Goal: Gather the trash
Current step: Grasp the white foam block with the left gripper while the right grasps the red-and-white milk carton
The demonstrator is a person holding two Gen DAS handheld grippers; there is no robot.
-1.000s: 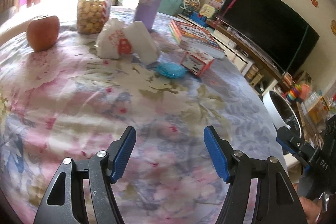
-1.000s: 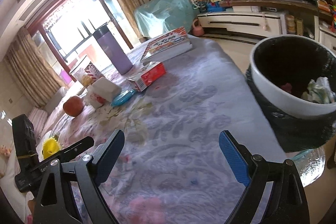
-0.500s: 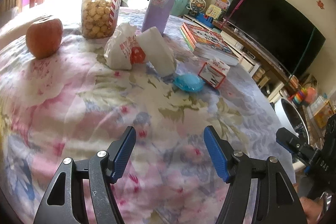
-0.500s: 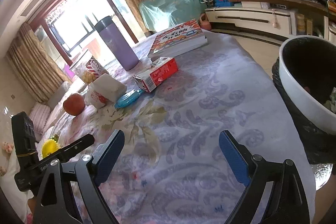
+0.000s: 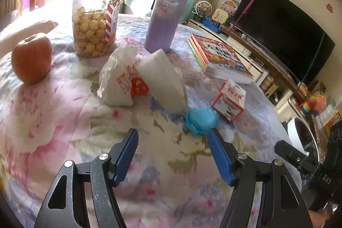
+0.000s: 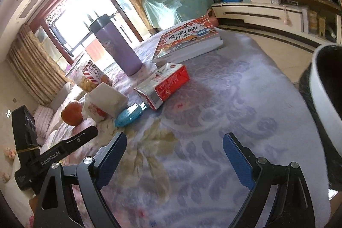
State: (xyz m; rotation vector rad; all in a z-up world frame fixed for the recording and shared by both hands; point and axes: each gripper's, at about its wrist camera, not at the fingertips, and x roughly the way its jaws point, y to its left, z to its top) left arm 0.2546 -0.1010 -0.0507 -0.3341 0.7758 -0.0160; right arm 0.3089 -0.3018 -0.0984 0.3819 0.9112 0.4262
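Observation:
A crumpled white paper bag (image 5: 121, 82) with red print and a white wrapper (image 5: 164, 80) lie mid-table, seen together in the right wrist view (image 6: 104, 104). A blue plastic lid (image 5: 199, 119) (image 6: 128, 115) lies beside a red and white carton (image 5: 229, 99) (image 6: 164, 86). My left gripper (image 5: 172, 155) is open and empty, just short of the blue lid. My right gripper (image 6: 174, 157) is open and empty over the cloth. A white bin with a black liner (image 6: 325, 95) stands at the table's right edge.
An apple (image 5: 32, 58), a snack jar (image 5: 94, 29), a purple flask (image 5: 168, 12) and a stack of books (image 5: 220, 57) stand on the floral tablecloth (image 5: 53, 121). A TV (image 5: 282, 29) and its cabinet are beyond the table.
My left gripper has moved forward toward the bag and the blue lid. My right gripper has swung left, away from the bin, toward the carton. Both stayed open.

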